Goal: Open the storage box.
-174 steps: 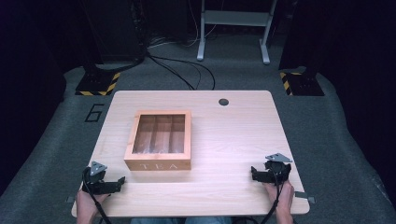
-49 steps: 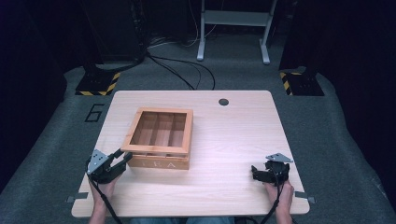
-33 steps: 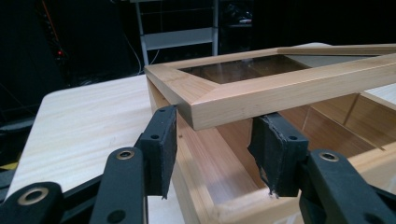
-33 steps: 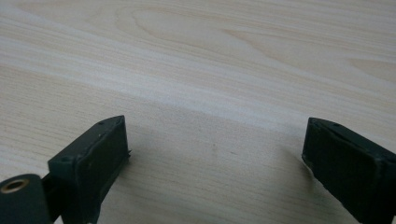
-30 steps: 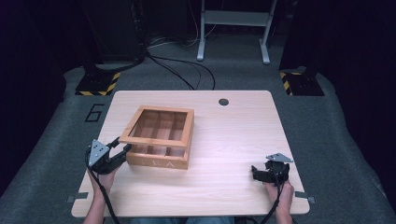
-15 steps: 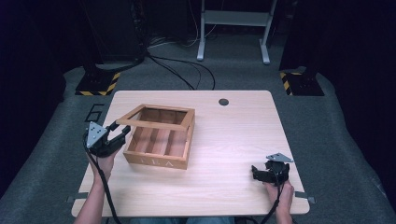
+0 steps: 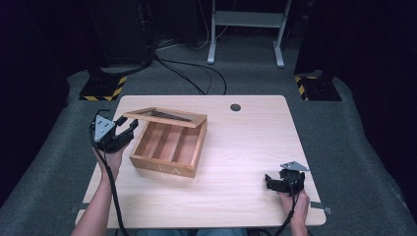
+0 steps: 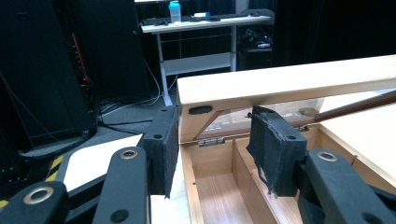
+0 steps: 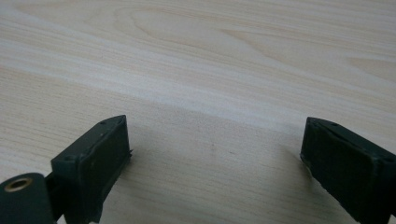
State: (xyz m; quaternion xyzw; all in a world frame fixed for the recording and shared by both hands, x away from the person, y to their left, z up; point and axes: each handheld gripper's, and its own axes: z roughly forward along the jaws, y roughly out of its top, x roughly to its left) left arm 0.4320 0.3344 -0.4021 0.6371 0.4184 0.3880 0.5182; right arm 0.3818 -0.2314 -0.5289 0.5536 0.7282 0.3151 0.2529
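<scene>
Lid [image 7: 166, 117] is up further than half a second ago: it was slightly lifted at its left edge then, now it stands well clear of the box body along its near side, tilted, hinged along the far edge. Left gripper [image 7: 121, 133] has risen and moved forward with it since the start, when it sat at the near-left corner of the table [image 7: 246, 142]. Right gripper [image 7: 272, 181] hasn't moved.

Wooden tea box [image 7: 168, 149] sits left of table centre, slightly rotated, front face with lettering toward the person. Interior is split into long compartments by wooden dividers; contents not visible, look bare from above.

Left gripper view: jaws are spread with the lid's corner [image 8: 205, 95] sitting above and between them. Left pad [image 8: 162, 149] is outside the box's side wall, right pad [image 8: 274, 151] is over the box interior. Gap visible on both sides of the wood, so it's not pinching; whether a pad is touching the underside of the lid, can't tell. A small hinge [image 8: 211, 141] shows on the back wall under the lid, and a thin dark stay runs across at right.

Right gripper sits near the table's near-right corner, held by the person's right hand [image 7: 294, 204], low over the tabletop. Right gripper view: jaws wide apart, bare wood grain [image 9: 210, 70] between them, nothing held.

Round hole [image 7: 235, 106] in the table near the far edge, well clear of the box.
</scene>
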